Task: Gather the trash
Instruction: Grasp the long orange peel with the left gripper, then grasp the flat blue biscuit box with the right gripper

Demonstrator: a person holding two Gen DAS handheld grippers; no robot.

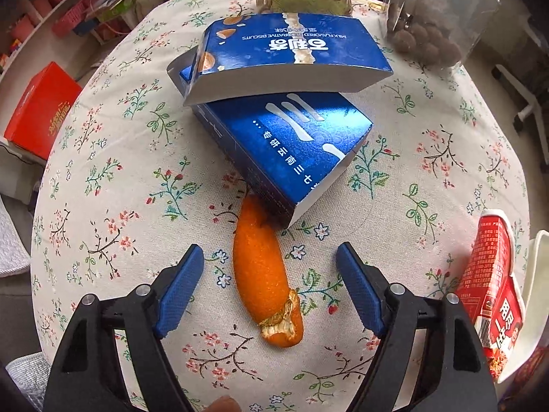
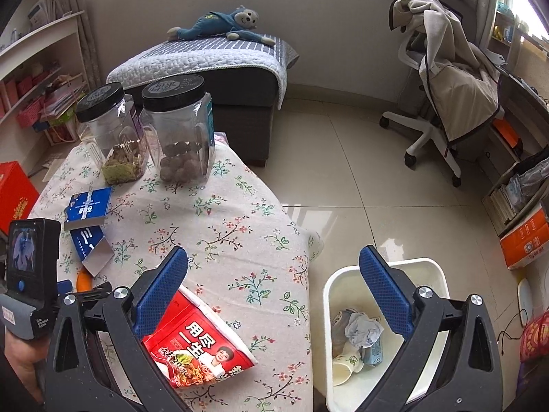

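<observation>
An orange peel [image 1: 266, 274] lies on the floral tablecloth [image 1: 120, 189], its far end tucked under a blue box [image 1: 288, 151]. A second blue biscuit box [image 1: 291, 55] leans on top of that one. My left gripper [image 1: 269, 264] is open, its blue fingers on either side of the peel, just above it. A red noodle wrapper [image 2: 199, 343] lies at the table's near edge; it also shows in the left wrist view [image 1: 494, 292]. My right gripper [image 2: 274, 281] is open and empty above the table edge, between the wrapper and a white bin [image 2: 435, 271] holding crumpled trash [image 2: 360, 329].
Two clear jars with black lids [image 2: 113, 137] [image 2: 180, 130] stand at the table's far end. A red box [image 1: 37, 110] sits on the floor to the left. A grey ottoman [image 2: 206, 79] and an office chair [image 2: 446, 96] stand beyond on the tiled floor.
</observation>
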